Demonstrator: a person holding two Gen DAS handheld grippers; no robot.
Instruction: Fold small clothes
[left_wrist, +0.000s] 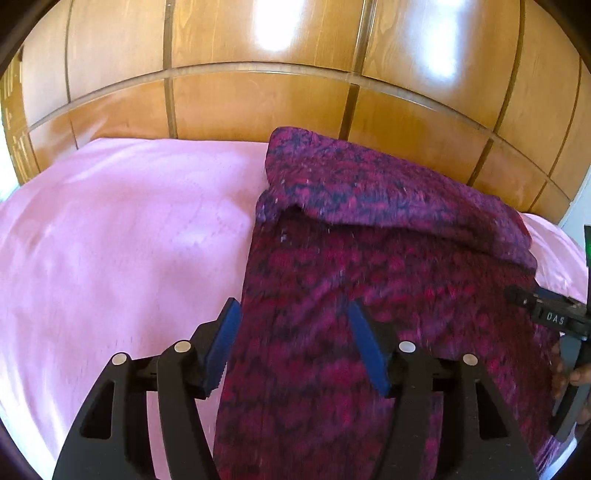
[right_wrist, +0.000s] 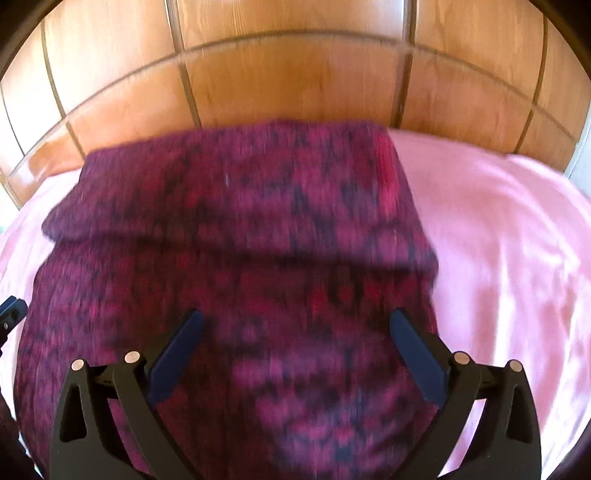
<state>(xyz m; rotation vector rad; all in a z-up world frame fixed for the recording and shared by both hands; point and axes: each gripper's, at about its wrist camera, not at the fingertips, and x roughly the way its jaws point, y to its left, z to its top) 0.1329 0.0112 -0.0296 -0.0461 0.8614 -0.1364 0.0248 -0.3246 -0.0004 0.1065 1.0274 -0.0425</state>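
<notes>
Right wrist blur smears the knitted garment.

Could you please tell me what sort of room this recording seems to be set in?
Most likely a bedroom: a knitted magenta garment lies on a pink bedsheet, and glossy panelled wooden doors, probably a wardrobe, stand right behind it.

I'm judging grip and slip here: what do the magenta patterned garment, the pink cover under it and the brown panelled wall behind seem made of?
Magenta patterned garment: likely a thick wool-like knit, matte and fuzzy, with stitch-like flecks. Pink cover: thin woven cloth, smooth with a slight sheen and soft creases. Brown panelled wall: apparently varnished wood, with visible grain and bright glossy reflections.
</notes>
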